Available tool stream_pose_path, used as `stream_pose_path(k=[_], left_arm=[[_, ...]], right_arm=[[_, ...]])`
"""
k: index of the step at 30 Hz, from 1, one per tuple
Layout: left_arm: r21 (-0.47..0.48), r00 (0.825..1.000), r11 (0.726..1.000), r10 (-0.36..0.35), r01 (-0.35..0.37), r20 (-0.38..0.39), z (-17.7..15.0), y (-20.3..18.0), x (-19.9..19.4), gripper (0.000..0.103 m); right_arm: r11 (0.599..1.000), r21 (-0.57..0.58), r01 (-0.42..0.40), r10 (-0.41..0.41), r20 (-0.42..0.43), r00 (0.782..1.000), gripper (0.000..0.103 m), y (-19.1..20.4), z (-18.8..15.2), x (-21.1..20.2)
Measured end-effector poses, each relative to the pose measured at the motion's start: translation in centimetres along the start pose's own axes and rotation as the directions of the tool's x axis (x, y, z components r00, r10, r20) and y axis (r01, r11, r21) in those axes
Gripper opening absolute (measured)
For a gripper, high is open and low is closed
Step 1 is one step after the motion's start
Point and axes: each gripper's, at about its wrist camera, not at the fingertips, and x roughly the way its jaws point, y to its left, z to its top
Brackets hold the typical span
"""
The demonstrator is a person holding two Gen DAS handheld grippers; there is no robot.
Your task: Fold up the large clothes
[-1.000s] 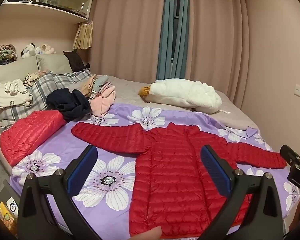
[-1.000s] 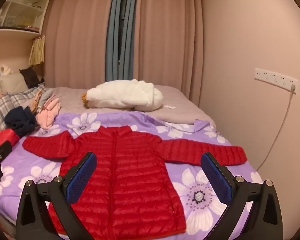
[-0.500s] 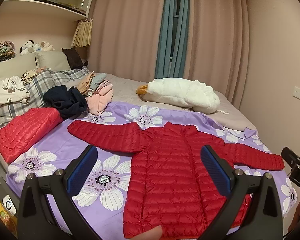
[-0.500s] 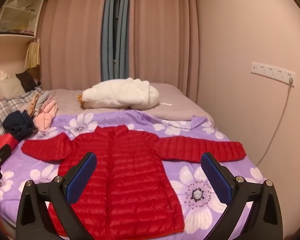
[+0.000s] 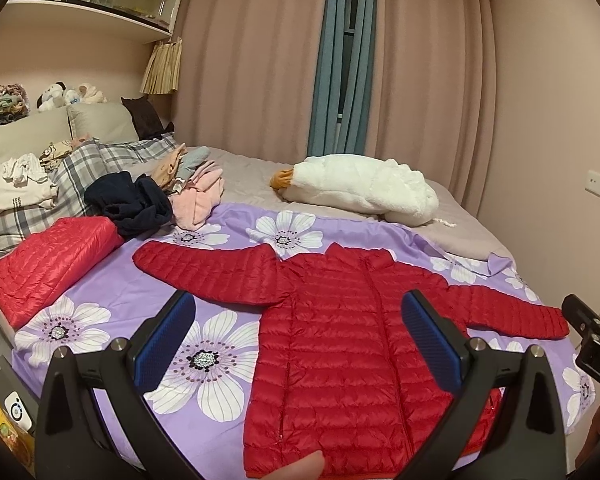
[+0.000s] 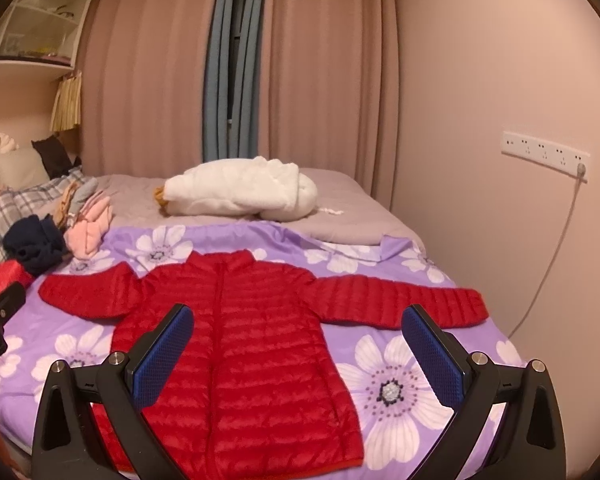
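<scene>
- The red puffer jacket lies flat, front up, on the purple flowered cover of the bed. Its collar points to 12 o'clock and its hem lies nearest both cameras at 6 o'clock.
- Its long axis, collar to hem, runs from 12 to 6. The two sleeves stretch straight out across that line, toward 9 and 3.
- Left gripper: its blue-padded fingers are spread wide and hold nothing. It hovers above the hem end of the jacket, apart from the cloth.
- Right gripper: its fingers are likewise spread and empty, above the lower body of the jacket.
- In the left wrist view the left sleeve reaches out toward 10 o'clock. In the right wrist view the right sleeve runs toward 2 o'clock, with its cuff near the wall.
- My judgement: no fold has begun. Each gripper is nearer the sleeve on its own side, so folding a sleeve inward across the body looks like the first move.
- A folded red garment sits well apart at 9 o'clock, beside a dark bundle.
</scene>
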Motion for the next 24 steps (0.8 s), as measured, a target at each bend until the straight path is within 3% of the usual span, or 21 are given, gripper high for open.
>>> stream_pose_path(k=[24], left_arm=[[0.011, 1.0, 1.0, 0.015, -0.015, -0.02, -0.3, 0.4, 0.6, 0.103]], right_arm=[[0.998, -0.055, 0.001, 0.0, 0.007, 1.0, 0.103, 1.8, -0.6, 0.4]])
